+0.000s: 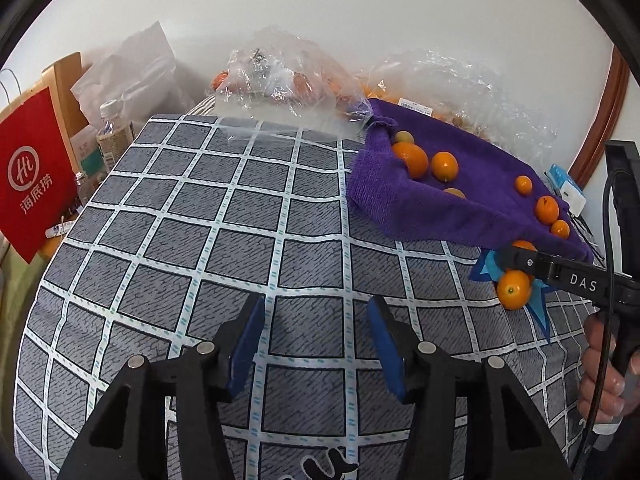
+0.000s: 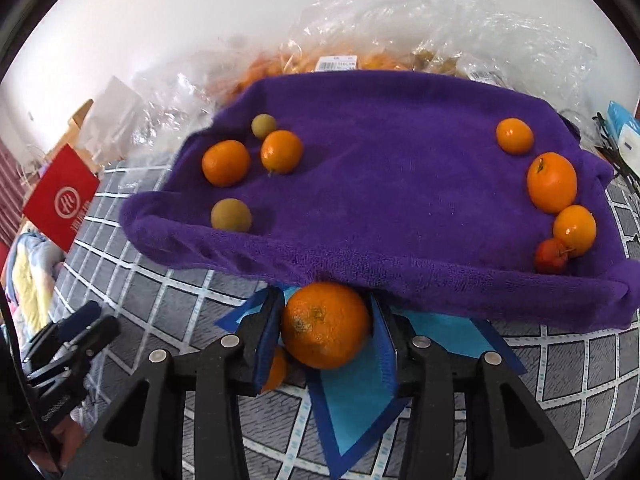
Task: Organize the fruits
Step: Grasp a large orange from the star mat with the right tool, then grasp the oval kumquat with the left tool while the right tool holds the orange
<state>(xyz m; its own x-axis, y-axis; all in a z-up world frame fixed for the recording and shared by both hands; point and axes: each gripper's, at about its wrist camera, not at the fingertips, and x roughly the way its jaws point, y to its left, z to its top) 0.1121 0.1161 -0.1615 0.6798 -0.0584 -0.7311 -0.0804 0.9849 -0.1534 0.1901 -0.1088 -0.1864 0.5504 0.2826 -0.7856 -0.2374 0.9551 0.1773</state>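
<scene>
Your right gripper (image 2: pixel 326 330) clamps a mandarin (image 2: pixel 326 326) at the lower centre of the right wrist frame, its blue pads (image 2: pixel 269 332) pressed against both sides of the fruit, jaws set about as wide as the mandarin itself. The fruit sits just below the near edge of the purple towel (image 2: pixel 400 200), over a blue star-shaped mat (image 2: pixel 356 400) on the checked tablecloth (image 2: pixel 160 288); a second small orange (image 2: pixel 276 368) peeks out beside the left pad. The towel appears to serve as the sorting bed: citrus and two pale green-brown fruits (image 2: pixel 231 215) are grouped at its left side, while larger oranges and a small red fruit (image 2: pixel 552 256) line its right edge, which suggests you are sorting by kind or side. Clear plastic bags (image 2: pixel 400 32) of more fruit lie behind it along the top of the frame. Your left gripper (image 1: pixel 316 344) hovers at the bottom centre of its own view, jaws spread wide and empty over the cloth, likely parked clear of the work. A red paper bag (image 1: pixel 32 184) stands at that frame's left edge.
</scene>
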